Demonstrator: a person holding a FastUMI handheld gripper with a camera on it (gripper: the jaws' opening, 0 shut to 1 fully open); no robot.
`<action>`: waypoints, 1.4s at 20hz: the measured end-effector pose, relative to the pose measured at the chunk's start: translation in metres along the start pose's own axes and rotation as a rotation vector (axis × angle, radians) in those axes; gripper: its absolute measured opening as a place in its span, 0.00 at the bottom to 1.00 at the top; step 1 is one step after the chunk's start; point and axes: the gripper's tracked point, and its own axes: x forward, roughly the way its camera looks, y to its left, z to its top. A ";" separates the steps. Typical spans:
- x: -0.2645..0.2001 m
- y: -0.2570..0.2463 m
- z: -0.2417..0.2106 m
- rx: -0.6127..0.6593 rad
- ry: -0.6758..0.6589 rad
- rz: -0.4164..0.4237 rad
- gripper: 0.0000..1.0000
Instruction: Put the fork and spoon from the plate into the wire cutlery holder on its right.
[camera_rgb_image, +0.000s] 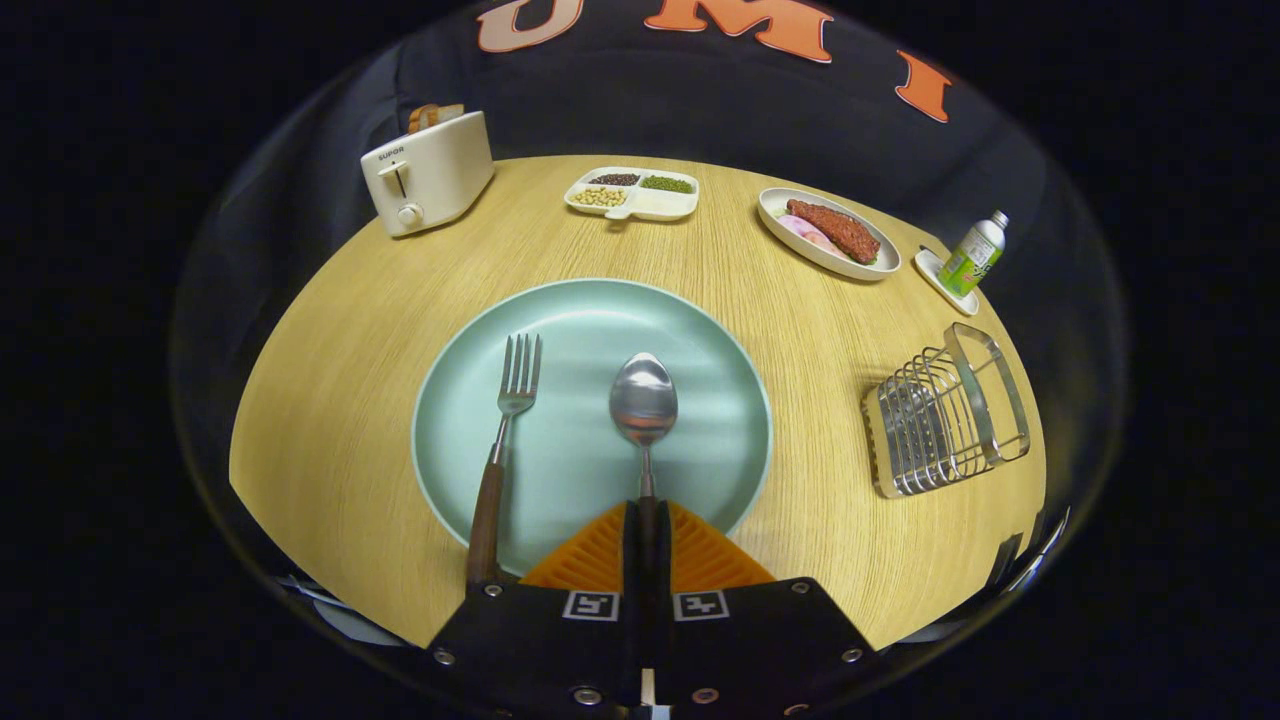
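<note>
**Already clamped: spoon handle between your fingers**

Your gripper (647, 520) has its jaws pinching the handle of the spoon (644, 400), both fingers pressed against it at the near rim of the plate (590, 310). The spoon's bowl lies ahead of the fingertips, near the plate's middle. Just left of your fingers, the fork (503, 440) lies on the plate, its tines pointing away and its dark handle overhanging the near rim. The wire cutlery holder (945, 415) stands by the table's right edge, well apart from the plate. Beyond, along the table's (330, 400) far edge, you see a toaster (427, 172), a divided dish (632, 192), an oval dish (828, 232) and a bottle (972, 255).
</note>
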 end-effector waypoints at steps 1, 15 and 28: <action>-0.007 -0.002 0.003 0.001 -0.001 0.013 0.05; -0.106 -0.130 0.041 -0.136 0.114 0.026 0.05; -0.100 -0.204 0.031 -0.145 0.397 0.017 0.05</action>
